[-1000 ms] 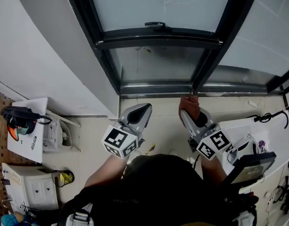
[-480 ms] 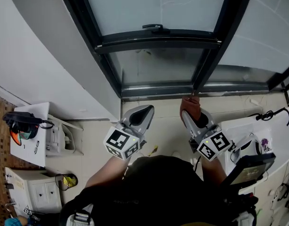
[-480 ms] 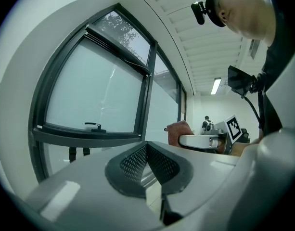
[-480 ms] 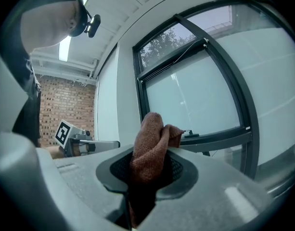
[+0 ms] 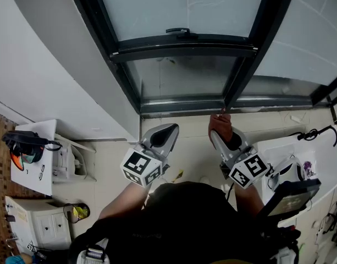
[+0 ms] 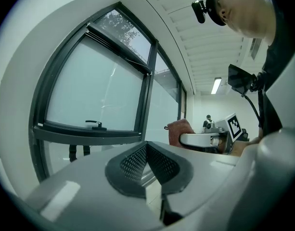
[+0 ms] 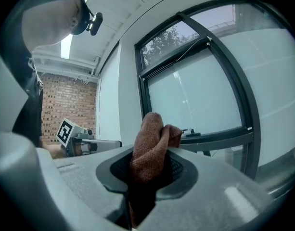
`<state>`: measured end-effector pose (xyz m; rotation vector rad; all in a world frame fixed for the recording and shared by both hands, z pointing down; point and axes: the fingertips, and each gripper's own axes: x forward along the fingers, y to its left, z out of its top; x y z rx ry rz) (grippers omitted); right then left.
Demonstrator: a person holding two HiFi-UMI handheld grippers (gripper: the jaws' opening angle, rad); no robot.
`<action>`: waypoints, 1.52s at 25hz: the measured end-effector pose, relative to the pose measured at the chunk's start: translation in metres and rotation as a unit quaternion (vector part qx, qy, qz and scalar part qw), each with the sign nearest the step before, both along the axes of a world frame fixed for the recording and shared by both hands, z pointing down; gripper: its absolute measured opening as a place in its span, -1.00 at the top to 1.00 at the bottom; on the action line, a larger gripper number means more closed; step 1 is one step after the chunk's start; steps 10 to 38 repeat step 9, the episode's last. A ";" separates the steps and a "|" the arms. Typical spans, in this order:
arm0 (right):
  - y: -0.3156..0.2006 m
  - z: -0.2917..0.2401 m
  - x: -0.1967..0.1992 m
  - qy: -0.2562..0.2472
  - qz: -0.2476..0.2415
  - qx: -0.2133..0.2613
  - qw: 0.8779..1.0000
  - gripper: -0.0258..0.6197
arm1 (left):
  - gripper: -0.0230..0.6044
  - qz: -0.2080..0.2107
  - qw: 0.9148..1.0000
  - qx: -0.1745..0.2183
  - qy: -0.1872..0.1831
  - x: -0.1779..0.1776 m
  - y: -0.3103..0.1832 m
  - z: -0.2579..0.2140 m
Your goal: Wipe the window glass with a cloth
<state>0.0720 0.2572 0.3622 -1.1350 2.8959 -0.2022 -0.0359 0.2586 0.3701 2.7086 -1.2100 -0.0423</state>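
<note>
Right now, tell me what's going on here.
A person stands facing a dark-framed window with a handheld gripper in each hand. The right gripper is shut on a bunched reddish-brown cloth and is held low, near the bottom of the window frame. The cloth is not on the window glass. The left gripper hangs beside it, shut and empty. No wiping is under way at this moment.
</note>
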 end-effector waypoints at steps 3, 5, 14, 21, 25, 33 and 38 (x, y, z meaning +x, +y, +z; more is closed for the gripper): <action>-0.001 0.001 0.000 0.002 0.001 -0.002 1.000 0.67 | 0.87 0.000 1.000 0.001 0.000 -0.002 0.000 0.000; -0.001 0.002 -0.002 0.004 0.000 -0.003 1.000 0.67 | 0.87 0.000 1.000 0.003 0.001 -0.003 -0.001 -0.002; -0.001 -0.001 -0.004 0.006 -0.002 0.000 1.000 0.67 | 0.87 0.003 1.000 0.005 0.002 -0.002 -0.001 -0.004; -0.001 -0.001 -0.004 0.006 -0.002 0.000 1.000 0.67 | 0.87 0.003 1.000 0.005 0.002 -0.002 -0.001 -0.004; -0.001 -0.001 -0.004 0.006 -0.002 0.000 1.000 0.67 | 0.87 0.003 1.000 0.005 0.002 -0.002 -0.001 -0.004; -0.001 -0.001 -0.004 0.006 -0.002 0.000 1.000 0.67 | 0.87 0.003 1.000 0.005 0.002 -0.002 -0.001 -0.004; -0.001 -0.001 -0.004 0.006 -0.002 0.000 1.000 0.67 | 0.87 0.003 1.000 0.005 0.002 -0.002 -0.001 -0.004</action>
